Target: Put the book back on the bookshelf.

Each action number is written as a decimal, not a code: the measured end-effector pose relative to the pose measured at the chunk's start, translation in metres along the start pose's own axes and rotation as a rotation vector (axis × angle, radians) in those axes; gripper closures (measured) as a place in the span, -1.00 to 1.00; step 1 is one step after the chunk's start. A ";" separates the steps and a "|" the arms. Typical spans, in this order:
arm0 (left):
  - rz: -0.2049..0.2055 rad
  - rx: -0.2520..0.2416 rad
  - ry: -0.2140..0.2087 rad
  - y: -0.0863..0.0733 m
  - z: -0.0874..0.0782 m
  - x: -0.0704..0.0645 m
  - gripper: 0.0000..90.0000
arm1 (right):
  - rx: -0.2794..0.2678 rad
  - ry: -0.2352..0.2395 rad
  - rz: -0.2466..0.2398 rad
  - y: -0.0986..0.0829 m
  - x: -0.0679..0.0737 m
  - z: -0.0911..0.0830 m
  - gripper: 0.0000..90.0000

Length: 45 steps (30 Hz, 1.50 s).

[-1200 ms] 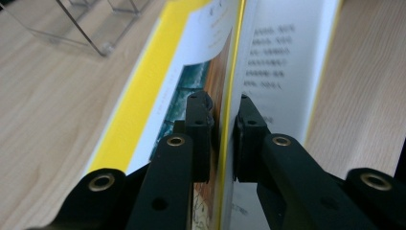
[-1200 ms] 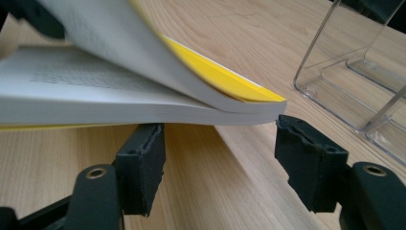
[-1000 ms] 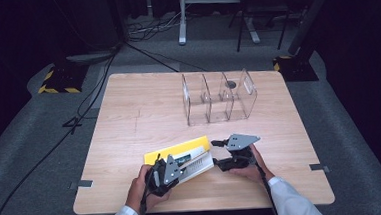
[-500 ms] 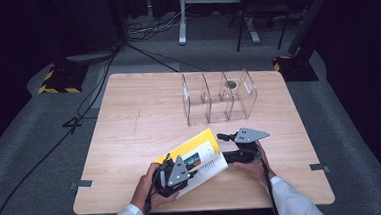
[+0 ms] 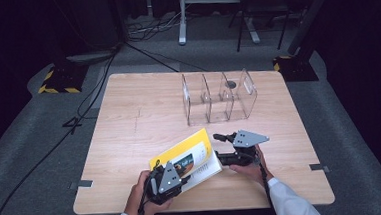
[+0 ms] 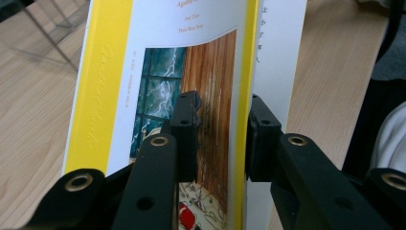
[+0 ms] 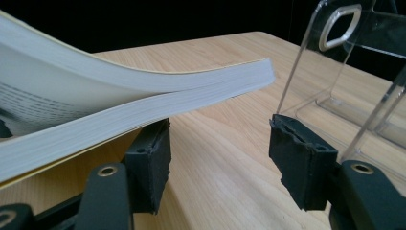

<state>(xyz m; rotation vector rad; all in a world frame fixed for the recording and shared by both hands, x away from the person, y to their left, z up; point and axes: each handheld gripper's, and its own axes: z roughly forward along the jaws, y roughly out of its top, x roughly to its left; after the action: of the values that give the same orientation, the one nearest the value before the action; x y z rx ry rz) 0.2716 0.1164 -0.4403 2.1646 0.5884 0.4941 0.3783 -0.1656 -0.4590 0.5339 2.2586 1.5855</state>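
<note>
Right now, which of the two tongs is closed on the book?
The left tongs: their jaws clamp the yellow book by its cover edge. The right tongs stand open beside the pages, gripping nothing.

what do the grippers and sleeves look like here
Both grippers, left gripper and right gripper, are black, each topped by a grey three-cornered plate. Their arms carry round metal eyelets, and the jaws end in blocky black pads. The person wears white sleeves.

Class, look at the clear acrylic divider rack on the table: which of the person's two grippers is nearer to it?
Right. The right gripper sits open just in front of the rack, near its right end. The left gripper, gripping the yellow book, is farther back toward the person, left of the rack.
</note>
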 end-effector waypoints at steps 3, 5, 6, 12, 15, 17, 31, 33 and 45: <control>0.020 -0.033 0.018 -0.003 -0.001 -0.001 0.65 | -0.012 0.019 0.006 0.007 0.002 0.000 -0.07; 0.024 -0.041 0.009 -0.003 0.002 0.000 0.68 | -0.010 0.016 0.010 0.006 0.001 0.002 -0.04; 0.015 -0.049 -0.006 -0.003 0.004 0.002 0.69 | -0.003 0.022 0.028 0.005 -0.002 0.002 -0.04; 0.036 -0.083 -0.084 0.013 0.023 0.011 0.69 | -0.010 0.008 0.090 -0.002 -0.017 -0.003 0.11; 0.075 -0.111 -0.102 0.028 0.034 0.012 0.69 | -0.045 -0.004 0.110 0.000 -0.029 -0.016 0.14; 0.078 -0.140 -0.116 0.037 0.043 0.012 0.70 | -0.072 -0.017 0.118 0.001 -0.036 -0.026 0.18; 0.068 -0.225 -0.099 0.032 0.028 0.011 0.69 | -0.158 0.003 -0.004 0.032 -0.020 -0.053 0.20; 0.064 -0.216 -0.090 0.027 0.020 0.011 0.68 | -0.158 0.018 -0.038 0.042 -0.006 -0.049 0.17; -0.020 -0.178 -0.075 -0.005 -0.010 0.023 0.75 | -0.110 0.086 -0.125 0.062 0.035 -0.016 0.00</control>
<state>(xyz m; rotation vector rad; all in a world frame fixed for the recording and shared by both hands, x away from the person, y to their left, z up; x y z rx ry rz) 0.2836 0.1377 -0.4349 1.9975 0.5048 0.4354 0.3467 -0.1428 -0.3972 0.2953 2.2028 1.6872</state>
